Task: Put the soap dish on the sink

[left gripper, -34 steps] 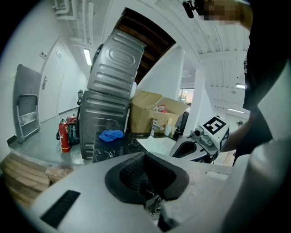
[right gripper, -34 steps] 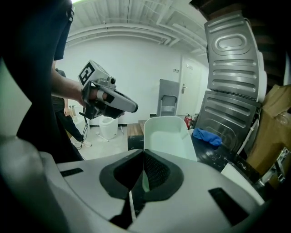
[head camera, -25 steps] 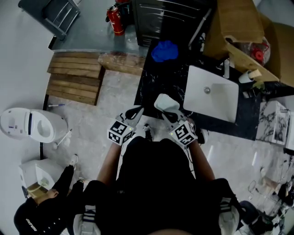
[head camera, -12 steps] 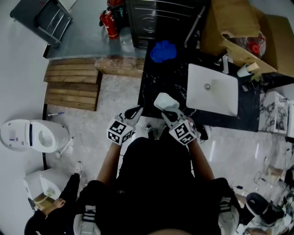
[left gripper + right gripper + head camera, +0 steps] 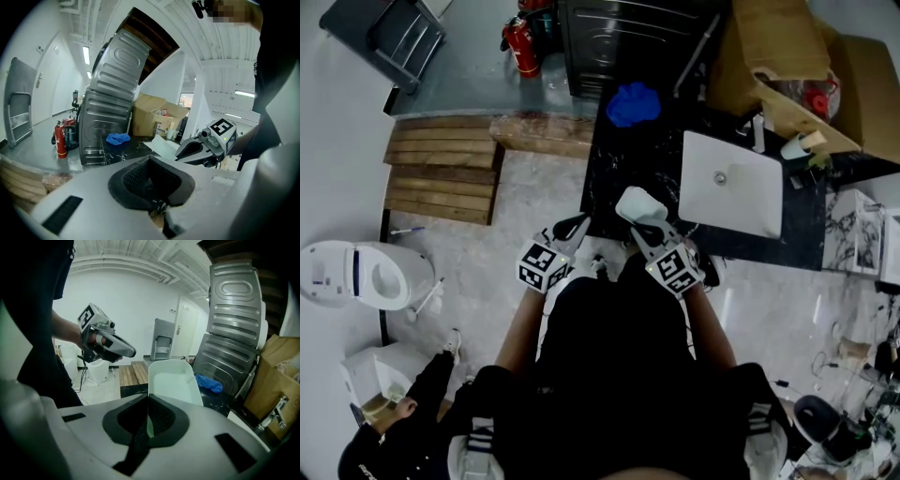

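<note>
The soap dish is a white, shallow, rounded tray. My right gripper is shut on its near edge and holds it in the air over the front of the black stone counter. In the right gripper view the soap dish sticks out past the gripper, tilted up. The white rectangular sink sits in the counter, to the right of the dish and apart from it. My left gripper hovers just left of the dish; its jaws meet with nothing between them.
A blue cloth lies at the counter's back, before a dark metal appliance. Cardboard boxes and a cup stand behind the sink. On the left are wooden pallets, a fire extinguisher, a toilet and another person.
The head view has shifted a little. Both grippers keep nearly the same pose, and the soap dish stays in the right one.
</note>
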`<state>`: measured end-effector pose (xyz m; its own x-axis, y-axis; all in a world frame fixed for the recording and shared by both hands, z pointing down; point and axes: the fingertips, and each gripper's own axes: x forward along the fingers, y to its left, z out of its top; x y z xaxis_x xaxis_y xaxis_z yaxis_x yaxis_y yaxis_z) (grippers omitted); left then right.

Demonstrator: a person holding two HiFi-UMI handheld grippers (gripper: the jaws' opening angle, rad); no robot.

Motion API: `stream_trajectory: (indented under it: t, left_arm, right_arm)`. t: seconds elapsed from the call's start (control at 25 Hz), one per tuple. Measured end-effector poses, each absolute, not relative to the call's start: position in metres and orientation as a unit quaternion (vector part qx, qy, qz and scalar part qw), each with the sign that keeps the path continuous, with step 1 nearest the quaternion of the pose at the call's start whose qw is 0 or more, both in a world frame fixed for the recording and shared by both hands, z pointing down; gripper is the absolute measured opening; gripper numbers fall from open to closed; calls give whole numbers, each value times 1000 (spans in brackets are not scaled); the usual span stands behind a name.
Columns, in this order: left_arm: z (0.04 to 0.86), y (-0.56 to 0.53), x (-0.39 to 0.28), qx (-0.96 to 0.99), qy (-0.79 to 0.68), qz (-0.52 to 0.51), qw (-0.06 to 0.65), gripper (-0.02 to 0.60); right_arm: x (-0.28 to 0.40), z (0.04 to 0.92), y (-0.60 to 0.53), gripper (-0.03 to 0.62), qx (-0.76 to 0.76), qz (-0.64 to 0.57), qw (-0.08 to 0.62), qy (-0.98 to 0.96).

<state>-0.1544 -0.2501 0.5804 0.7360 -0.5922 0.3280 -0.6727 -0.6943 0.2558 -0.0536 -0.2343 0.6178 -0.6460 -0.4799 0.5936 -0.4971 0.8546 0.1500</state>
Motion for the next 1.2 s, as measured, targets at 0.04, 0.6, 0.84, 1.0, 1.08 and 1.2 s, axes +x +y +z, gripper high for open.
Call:
stream_trajectory:
  t: [0.04,0.6,0.84,1.0,1.08,1.2]
  left_arm:
    - [582,-250,-155,913,-347,111,184,0]
    - [591,-266,-148,909,-352,115,189,0]
    - [593,-278,-147,906,-357,119,196,0]
    - [593,-289,-148,903,-363,118,196,0]
    - [593,-294,-148,902,-364,119,198,0]
    - [595,-301,-147,901,-365,121,200,0]
  right_arm:
    - [-53,618,-236,-2,269,13,323,-907]
    - [-49,636,-256,-2,252,16,338,-907]
    - [-43,652,-270,-2,240,19,367,-899]
    - [-40,664,-279,-2,233,21,384,-893]
    - [-38,671,-285,-2,230,24,395,-889]
    - [-34,679,-294,-2,228,29,411,-882]
